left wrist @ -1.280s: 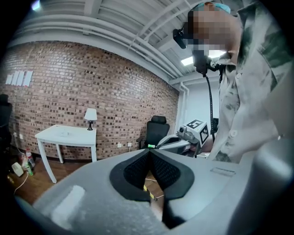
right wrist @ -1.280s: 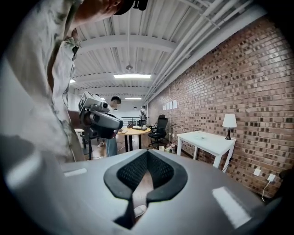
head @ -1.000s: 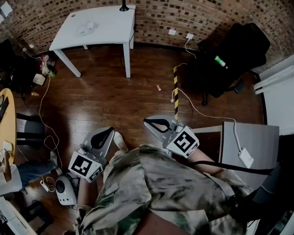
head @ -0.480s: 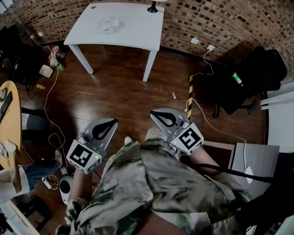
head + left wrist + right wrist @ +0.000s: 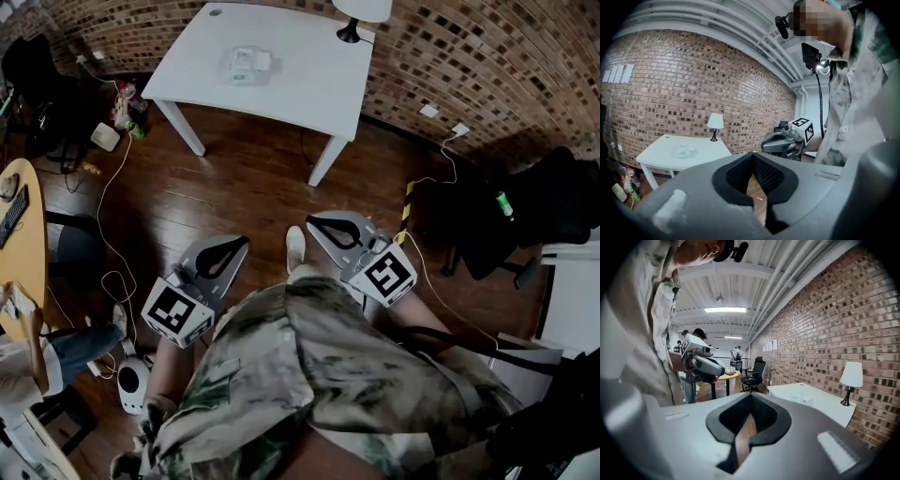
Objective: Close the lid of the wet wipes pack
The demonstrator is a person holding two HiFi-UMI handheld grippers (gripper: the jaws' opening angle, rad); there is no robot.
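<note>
The wet wipes pack (image 5: 247,64) lies on a white table (image 5: 309,75) by the brick wall, well ahead of both grippers. It also shows small on the table in the left gripper view (image 5: 683,151) and the right gripper view (image 5: 799,398). I cannot tell how its lid stands at this distance. My left gripper (image 5: 243,242) and right gripper (image 5: 311,223) are held at waist height over the wooden floor, both shut and empty. Each gripper's own view has its jaws (image 5: 752,155) (image 5: 750,396) closed tip to tip, with the other gripper (image 5: 785,140) (image 5: 701,363) in sight.
A table lamp (image 5: 361,14) stands at the table's far right corner. Cables (image 5: 103,225) and small clutter (image 5: 117,103) lie on the floor to the left. A round wooden desk (image 5: 19,234) is at the left edge, and a black office chair (image 5: 525,216) at the right.
The head view has shifted so that the white table and wipes pack sit nearer and further right. Both grippers stay shut, held in front of the body.
</note>
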